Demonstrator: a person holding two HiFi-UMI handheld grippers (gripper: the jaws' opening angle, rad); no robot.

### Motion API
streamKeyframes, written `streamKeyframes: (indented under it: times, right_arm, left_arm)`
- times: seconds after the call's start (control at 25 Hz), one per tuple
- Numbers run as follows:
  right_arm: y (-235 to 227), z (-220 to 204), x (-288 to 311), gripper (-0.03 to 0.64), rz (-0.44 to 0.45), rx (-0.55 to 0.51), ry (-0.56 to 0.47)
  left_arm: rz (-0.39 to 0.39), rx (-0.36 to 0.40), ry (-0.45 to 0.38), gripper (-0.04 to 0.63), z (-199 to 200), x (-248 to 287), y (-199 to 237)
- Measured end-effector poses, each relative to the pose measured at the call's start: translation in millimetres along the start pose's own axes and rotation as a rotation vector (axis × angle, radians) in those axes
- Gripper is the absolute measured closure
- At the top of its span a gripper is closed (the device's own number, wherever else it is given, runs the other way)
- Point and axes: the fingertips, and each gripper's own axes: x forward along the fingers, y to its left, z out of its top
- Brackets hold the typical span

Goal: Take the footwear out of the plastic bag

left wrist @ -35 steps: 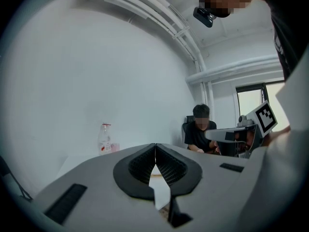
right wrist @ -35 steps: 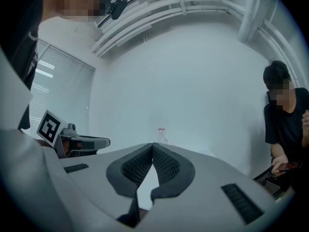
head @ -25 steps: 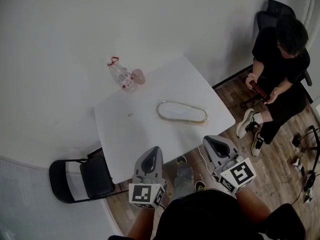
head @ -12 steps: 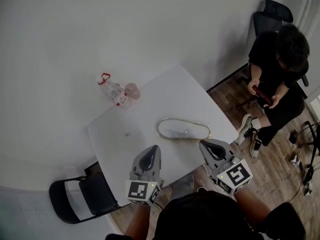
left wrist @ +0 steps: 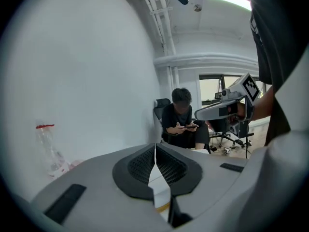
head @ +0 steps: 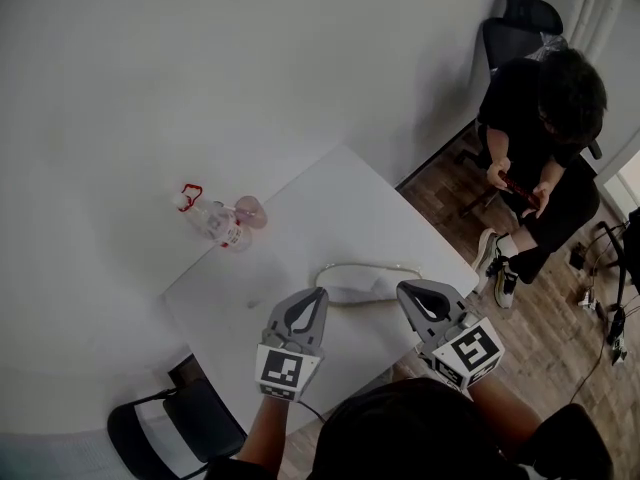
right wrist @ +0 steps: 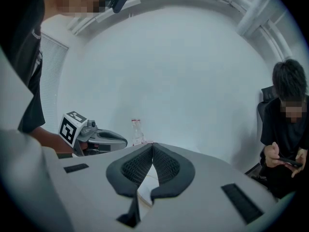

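Footwear (head: 372, 284) lies in its plastic bag (head: 345, 268) at the front edge of the white table (head: 330, 203). Left gripper (head: 314, 298) and right gripper (head: 408, 294), closed and empty, hover just short; this looks like the approach, and the jaws must open next.

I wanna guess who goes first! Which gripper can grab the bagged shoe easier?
Probably left, barely: the left gripper's shut tips overlap the bagged shoe's end, while the right gripper sits just beside it.

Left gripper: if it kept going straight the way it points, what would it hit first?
Probably the plastic bag with the footwear, lying on the table just beyond the left gripper, though depth is unclear.
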Motion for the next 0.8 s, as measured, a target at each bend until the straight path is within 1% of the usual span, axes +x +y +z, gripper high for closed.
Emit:
streamKeyframes:
  times: [0.16,0.28,0.32,0.36,0.4,0.48,0.56,0.64,0.8]
  right_arm:
    - [-5,2,19,0.600,-0.031,-0.005,0.007]
    - [-7,-2,30,0.600,-0.047,-0.021,0.022]
    - [-9,-7,32,0.600,-0.056,-0.023,0.033]
    - [-10,-11,32,0.600,-0.064,-0.022,0.044]
    - [-11,-14,33,0.600,-0.070,-0.020,0.055]
    - [-12,-17,34,0.600,-0.077,-0.028,0.078]
    - [-15,-23,34,0.600,-0.081,-0.034,0.098]
    - [-18,-28,34,0.600,-0.086,-0.028,0.109]
    - [-24,-26,35,0.600,-0.093,-0.010,0.102]
  left_arm:
    - [-0.154,0.066,0.034,0.572,-10,26,7]
    - [-0.233,0.134,0.092,0.569,-29,43,12]
    - [-0.261,0.154,0.127,0.524,-39,48,13]
    - [-0.291,0.169,0.166,0.416,-50,52,12]
    - [-0.321,0.184,0.204,0.346,-61,57,10]
    - [-0.365,0.227,0.267,0.297,-78,65,8]
    - [-0.399,0.293,0.327,0.259,-96,74,5]
    - [-0.450,0.354,0.386,0.224,-114,81,1]
    - [-0.561,0.452,0.496,0.141,-143,95,-12]
